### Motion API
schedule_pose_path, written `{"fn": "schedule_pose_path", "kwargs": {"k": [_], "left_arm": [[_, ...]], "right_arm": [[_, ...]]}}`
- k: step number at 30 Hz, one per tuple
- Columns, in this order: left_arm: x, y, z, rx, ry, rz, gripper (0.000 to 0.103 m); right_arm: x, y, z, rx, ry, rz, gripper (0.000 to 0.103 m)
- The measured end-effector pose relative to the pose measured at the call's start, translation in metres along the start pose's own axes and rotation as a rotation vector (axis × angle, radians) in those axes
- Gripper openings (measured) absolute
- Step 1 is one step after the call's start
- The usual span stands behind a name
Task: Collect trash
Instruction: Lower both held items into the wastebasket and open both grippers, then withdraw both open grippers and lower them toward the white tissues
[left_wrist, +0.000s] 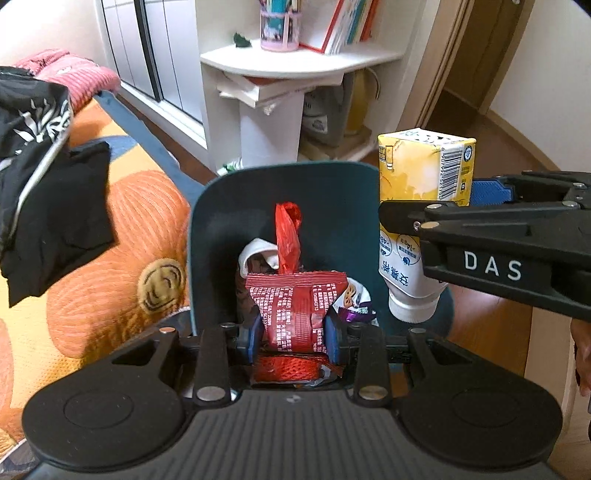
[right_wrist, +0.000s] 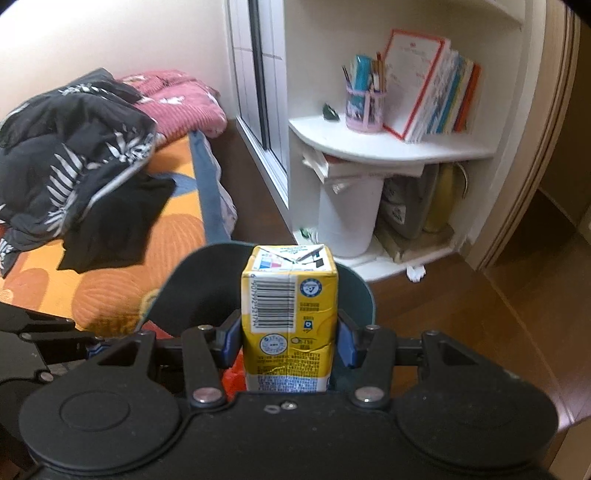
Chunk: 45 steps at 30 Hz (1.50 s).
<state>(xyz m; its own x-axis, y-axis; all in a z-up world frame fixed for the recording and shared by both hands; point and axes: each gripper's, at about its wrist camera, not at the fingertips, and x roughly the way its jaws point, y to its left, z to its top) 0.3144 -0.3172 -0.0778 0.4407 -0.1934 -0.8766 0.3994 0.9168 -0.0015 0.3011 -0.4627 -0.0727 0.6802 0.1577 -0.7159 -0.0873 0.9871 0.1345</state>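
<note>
Both grippers hold trash over the bin.

The left gripper (left_wrist: 294, 332) pinches a red snack wrapper (left_wrist: 295, 310) above the dark bin (left_wrist: 207, 236). The right gripper (right_wrist: 288, 338) squeezes a yellow milk carton (right_wrist: 290, 317) near the bin's rim, beside the bed (left_wrist: 122, 229).

Red wrapper (left_wrist: 295, 306): crinkled foil snack packet, white print, pinched at its lower sides between blue pads, upright over the bin. Carton (right_wrist: 290, 317): yellow and white drink box, barcode on one side, top flaps folded, dented near the base, white cap end pointing down, clamped between blue pads above the bin's right side. Bin (left_wrist: 332, 206): dark teal, open-topped, holding a red plastic bag (left_wrist: 287, 236), a white scrap (left_wrist: 258, 254) and a purple-printed wrapper (left_wrist: 356, 302).
</note>
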Motion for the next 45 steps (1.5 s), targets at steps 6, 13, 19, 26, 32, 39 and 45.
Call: {"fn": "schedule_pose_path", "kwargs": {"k": [6,13,19,26,32,39,45], "left_arm": [[0.032,-0.004,0.0,0.014,0.057,0.008,0.033],[0.063,-0.009,0.001,0.028,0.119,0.018,0.033],[0.079,-0.013,0.001,0.023,0.151,0.023,0.033],[0.077,-0.012,-0.003,-0.004,0.152,0.006,0.043],[0.052,-0.011,-0.005,-0.017,0.104,-0.02,0.056],[0.016,-0.006,-0.01,-0.035,0.057,-0.041,0.056],[-0.021,0.002,-0.016,-0.056,0.006,-0.056,0.056]], "right_arm": [[0.032,-0.007,-0.012,0.028,0.072,-0.006,0.05],[0.057,-0.016,-0.02,0.105,0.142,0.027,0.051],[0.067,-0.016,-0.025,0.126,0.195,0.032,0.051],[0.067,-0.014,-0.024,0.137,0.21,0.011,0.051],[0.053,-0.013,-0.022,0.144,0.197,0.019,0.052],[0.026,-0.007,-0.017,0.141,0.174,0.025,0.052],[-0.004,0.008,-0.012,0.108,0.145,0.047,0.052]]}}
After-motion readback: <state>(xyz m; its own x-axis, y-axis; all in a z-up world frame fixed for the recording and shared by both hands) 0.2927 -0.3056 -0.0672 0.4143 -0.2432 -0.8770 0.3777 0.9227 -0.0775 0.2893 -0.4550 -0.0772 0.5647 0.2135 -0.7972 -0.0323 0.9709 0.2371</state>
